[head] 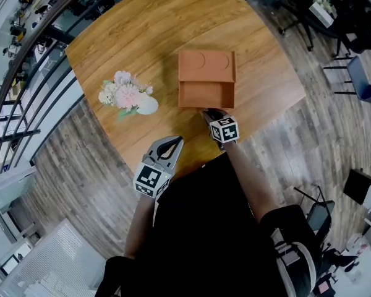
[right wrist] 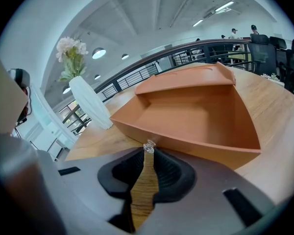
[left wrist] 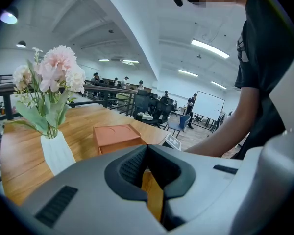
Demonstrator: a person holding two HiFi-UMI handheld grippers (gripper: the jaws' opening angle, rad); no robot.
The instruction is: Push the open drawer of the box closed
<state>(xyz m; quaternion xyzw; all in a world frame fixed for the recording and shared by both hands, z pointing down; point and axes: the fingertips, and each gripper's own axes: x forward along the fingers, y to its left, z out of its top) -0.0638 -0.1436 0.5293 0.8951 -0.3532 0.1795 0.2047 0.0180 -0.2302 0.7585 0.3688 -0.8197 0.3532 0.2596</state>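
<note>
Orange box [head: 206, 65] drawer [head: 206, 96] open; right gripper [head: 209, 112] jaws closed at knob [right wrist: 149, 147]; left gripper [head: 172, 141] closed; vase [head: 147, 106] well clear.

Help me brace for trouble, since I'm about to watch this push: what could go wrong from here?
1. The shut right gripper meets the drawer only at its small clear knob; it may slip off and push askew, jamming the drawer.
2. Nothing braces the box: the left gripper hangs well short of it, so the whole box might slide across the table instead of the drawer closing.
</note>
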